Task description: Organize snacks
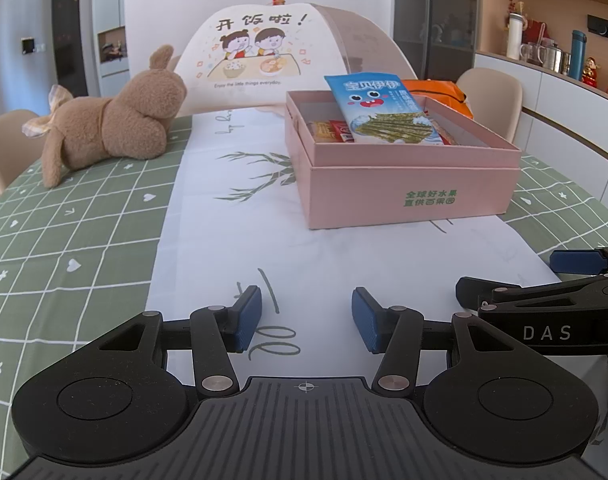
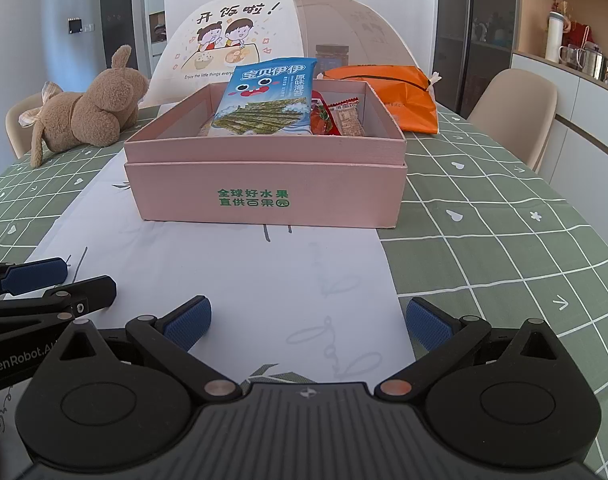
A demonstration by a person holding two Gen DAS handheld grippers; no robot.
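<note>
A pink box with green print stands open on the white table runner. Inside it a blue seaweed snack pack leans on the far wall, beside red and tan small packets. My left gripper hovers low over the runner, well short of the box, open with nothing between its blue pads. My right gripper is beside it, open wider and also empty. Each gripper shows at the edge of the other's view.
An orange bag lies behind the box. A brown plush rabbit sits at the left on the green checked tablecloth. A domed food cover stands at the back. Chairs ring the table.
</note>
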